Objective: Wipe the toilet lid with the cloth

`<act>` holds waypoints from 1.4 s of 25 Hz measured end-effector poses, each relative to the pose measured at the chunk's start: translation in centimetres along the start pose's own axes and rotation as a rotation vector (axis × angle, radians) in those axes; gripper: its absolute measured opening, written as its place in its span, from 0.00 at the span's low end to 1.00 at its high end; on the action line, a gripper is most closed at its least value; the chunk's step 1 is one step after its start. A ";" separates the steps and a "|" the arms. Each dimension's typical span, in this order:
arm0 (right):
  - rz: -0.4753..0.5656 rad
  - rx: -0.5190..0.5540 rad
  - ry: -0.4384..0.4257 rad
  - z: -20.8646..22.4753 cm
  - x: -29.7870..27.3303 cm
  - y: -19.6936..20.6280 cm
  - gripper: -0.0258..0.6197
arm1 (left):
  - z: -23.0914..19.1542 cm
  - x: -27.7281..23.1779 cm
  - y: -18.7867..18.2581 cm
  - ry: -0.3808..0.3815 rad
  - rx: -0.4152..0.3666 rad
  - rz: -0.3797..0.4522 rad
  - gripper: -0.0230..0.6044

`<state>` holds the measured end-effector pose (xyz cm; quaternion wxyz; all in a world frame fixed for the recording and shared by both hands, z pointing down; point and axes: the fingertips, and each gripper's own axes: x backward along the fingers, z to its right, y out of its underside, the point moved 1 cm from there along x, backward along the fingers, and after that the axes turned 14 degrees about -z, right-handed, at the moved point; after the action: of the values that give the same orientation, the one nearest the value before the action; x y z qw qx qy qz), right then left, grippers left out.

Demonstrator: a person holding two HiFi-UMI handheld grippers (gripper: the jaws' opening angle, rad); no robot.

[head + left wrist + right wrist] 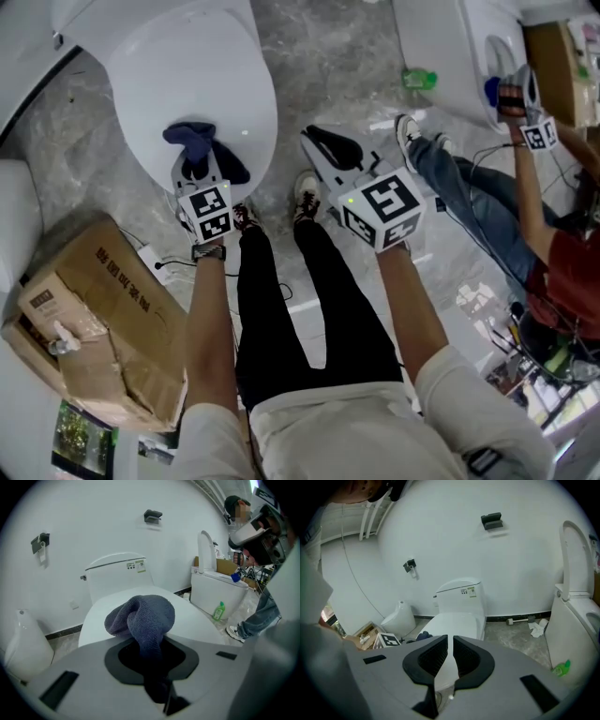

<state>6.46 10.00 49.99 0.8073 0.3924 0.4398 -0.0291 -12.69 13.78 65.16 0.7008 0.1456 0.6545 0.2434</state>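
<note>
The white toilet's closed lid (187,66) lies at the upper left of the head view. A dark blue cloth (202,145) is bunched on the lid's near edge, with my left gripper (200,167) shut on it. In the left gripper view the cloth (143,618) bulges out of the jaws of the left gripper (150,644) and hides the pads, with the lid (192,616) under it. My right gripper (328,145) hangs over the floor to the right of the toilet. In its own view the right gripper (449,644) stands shut with nothing in it, pointing at the toilet (457,620).
A torn cardboard box (94,319) lies on the floor at the left. At the right, another person (525,216) works at a second toilet (459,47), with a green bottle (420,78) beside it. A small white fixture (26,644) stands left of my toilet. Cables trail over the marble floor.
</note>
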 end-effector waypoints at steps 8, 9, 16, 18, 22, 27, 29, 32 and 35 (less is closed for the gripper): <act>-0.016 0.036 -0.048 -3.7 -4.0 -0.6 0.13 | -6.6 1.6 4.9 -0.073 0.052 -0.022 0.13; -0.021 0.040 -0.052 -4.1 -4.4 -0.6 0.13 | -7.2 1.8 5.6 -0.080 0.067 -0.025 0.13; -0.050 0.071 -0.087 -6.6 -5.7 0.3 0.13 | -7.4 3.7 10.1 -0.070 0.178 -0.037 0.13; -0.053 0.077 -0.094 -6.8 -5.5 0.5 0.13 | -6.2 4.2 10.8 -0.064 0.169 -0.040 0.13; -0.053 0.085 -0.097 -6.5 -4.7 1.1 0.13 | -2.7 4.6 11.2 -0.029 0.176 -0.037 0.13; -0.048 0.073 -0.082 -4.9 -2.9 2.0 0.13 | 2.6 4.1 9.5 0.039 0.138 -0.019 0.13; -0.045 0.066 -0.069 -3.7 -1.9 2.4 0.13 | 4.8 3.7 8.3 0.073 0.111 -0.005 0.13; -0.040 0.052 -0.048 -1.9 -0.4 3.1 0.13 | 8.1 2.8 6.4 0.119 0.078 0.011 0.13; -0.036 0.033 -0.025 0.1 1.2 3.7 0.13 | 11.3 1.7 4.3 0.161 0.052 0.020 0.13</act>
<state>8.75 12.84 51.42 0.8056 0.3972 0.4360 -0.0559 -2.08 19.54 67.11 0.6393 0.1501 0.7135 0.2442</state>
